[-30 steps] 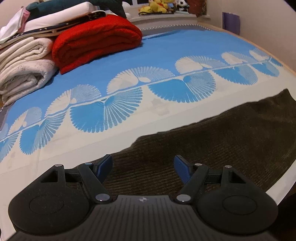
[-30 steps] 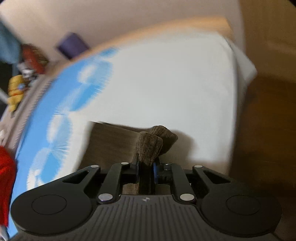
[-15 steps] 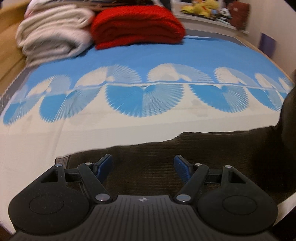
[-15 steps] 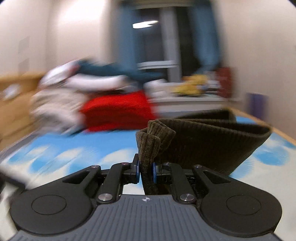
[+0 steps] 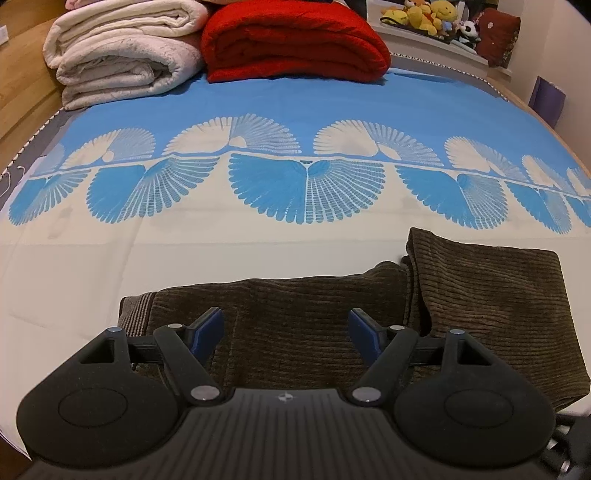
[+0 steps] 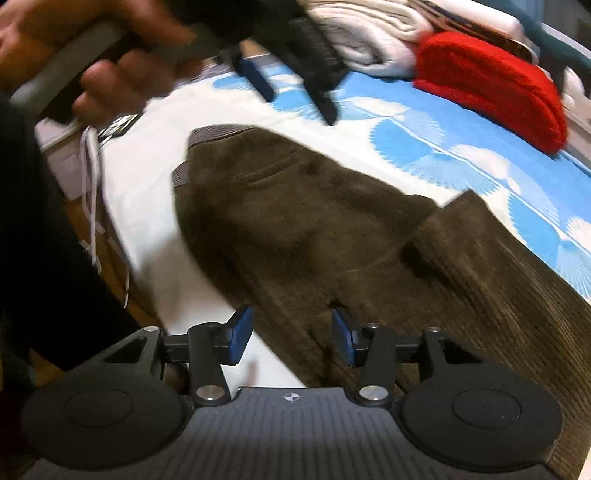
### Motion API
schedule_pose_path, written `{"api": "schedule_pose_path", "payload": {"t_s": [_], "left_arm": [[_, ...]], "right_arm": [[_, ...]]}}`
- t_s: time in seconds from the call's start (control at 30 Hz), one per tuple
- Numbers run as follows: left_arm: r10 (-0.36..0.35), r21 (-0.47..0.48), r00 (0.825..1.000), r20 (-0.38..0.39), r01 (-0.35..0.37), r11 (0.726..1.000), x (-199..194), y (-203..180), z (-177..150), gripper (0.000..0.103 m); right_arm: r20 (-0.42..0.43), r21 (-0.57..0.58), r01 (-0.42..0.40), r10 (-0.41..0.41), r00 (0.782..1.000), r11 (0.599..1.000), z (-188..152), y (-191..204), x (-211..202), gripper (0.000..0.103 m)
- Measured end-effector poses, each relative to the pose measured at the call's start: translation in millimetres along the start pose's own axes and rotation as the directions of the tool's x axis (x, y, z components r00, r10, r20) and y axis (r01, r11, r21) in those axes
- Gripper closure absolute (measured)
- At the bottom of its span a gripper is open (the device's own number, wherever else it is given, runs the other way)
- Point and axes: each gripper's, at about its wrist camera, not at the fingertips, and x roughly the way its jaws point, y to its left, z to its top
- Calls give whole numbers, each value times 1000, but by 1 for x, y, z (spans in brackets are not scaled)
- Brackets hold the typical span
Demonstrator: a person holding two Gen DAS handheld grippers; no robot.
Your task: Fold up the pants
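Brown corduroy pants (image 5: 314, 314) lie on the bed near its front edge, waistband to the left, with the leg end folded back over them on the right (image 5: 491, 295). My left gripper (image 5: 286, 330) is open and empty, just above the waist part. In the right wrist view the pants (image 6: 295, 221) spread across the sheet, the folded leg layer (image 6: 498, 266) at right. My right gripper (image 6: 291, 338) is open and empty over the pants' near edge. The left gripper (image 6: 291, 88) shows there too, held in a hand above the waistband.
The bed has a blue and white fan-patterned sheet (image 5: 295, 177). A folded red blanket (image 5: 295, 40) and cream blankets (image 5: 122, 48) are stacked at the far end. Stuffed toys (image 5: 432, 18) sit on a ledge behind. The bed's edge and wooden floor (image 6: 107, 258) are at left.
My right gripper carried the leg end over, laid it on the pants and opened. My left gripper stayed open and shifted to face the bed squarely.
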Motion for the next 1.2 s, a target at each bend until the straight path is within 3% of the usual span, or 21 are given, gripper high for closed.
{"api": "schedule_pose_path", "payload": {"t_s": [0.27,0.47,0.57,1.0,1.07,1.17,1.2], "left_arm": [[-1,5,1000,1,1,1000,1,-3,0,23],[9,-6,1000,-3,-9,1000,1,2,0,23],[11,-17,1000,-1,-11,1000,0,7,0,23],[18,-17,1000,-9,-18,1000,0,14,-3,23],[20,-16,1000,-11,-20,1000,0,15,-4,23],[20,-18,1000,-13,-21,1000,0,18,-4,22],[19,-18,1000,-13,-20,1000,0,17,-4,22]], "right_arm": [[19,144,138,-142,990,980,-3,-32,3,49],[-101,94,259,-250,963,961,-11,-37,35,47],[-135,95,256,-243,961,962,-15,-39,45,47],[-99,-58,278,-282,954,959,-7,-19,56,48],[-96,-63,274,-279,955,960,-6,-18,58,52],[-96,-68,241,-247,964,968,-6,-17,59,68],[-92,-75,229,-235,968,971,-7,-16,58,78]]}}
